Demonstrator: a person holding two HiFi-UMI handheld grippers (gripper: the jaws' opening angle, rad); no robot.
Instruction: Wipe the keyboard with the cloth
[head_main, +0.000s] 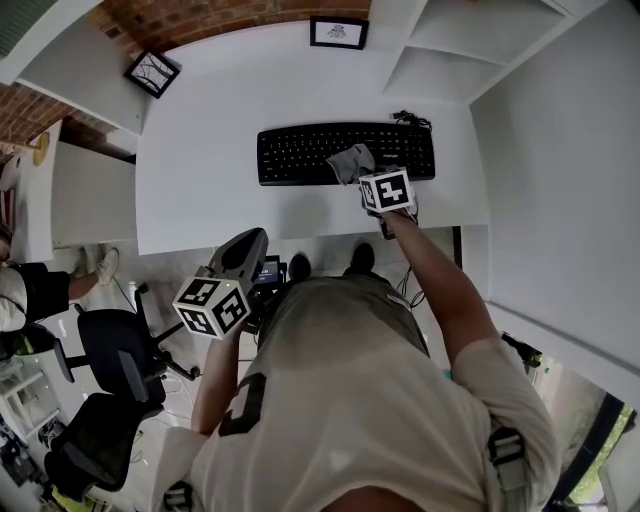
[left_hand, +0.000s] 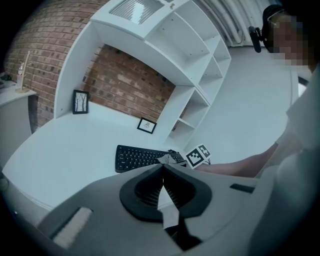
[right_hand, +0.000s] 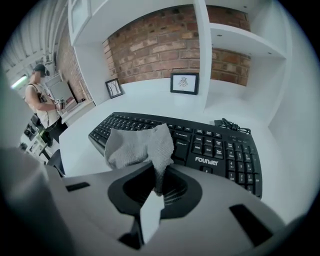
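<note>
A black keyboard (head_main: 300, 152) lies across the back half of the white desk (head_main: 200, 200); it also shows in the right gripper view as the black keyboard (right_hand: 215, 145) and in the left gripper view (left_hand: 135, 157). My right gripper (head_main: 368, 178) hovers over the keyboard's front edge, right of centre, shut on a grey cloth (right_hand: 137, 145) that drapes onto the keys (head_main: 350, 162). My left gripper (head_main: 245, 258) hangs below the desk's front edge, well away from the keyboard, jaws pressed together with nothing between them.
Two small framed pictures (head_main: 338, 32) (head_main: 152, 73) stand at the back of the desk. A cable (head_main: 412, 120) leaves the keyboard's far right corner. White shelves (head_main: 470, 40) rise at the right. An office chair (head_main: 115, 350) stands at the lower left, and a person (right_hand: 42, 105) stands farther off.
</note>
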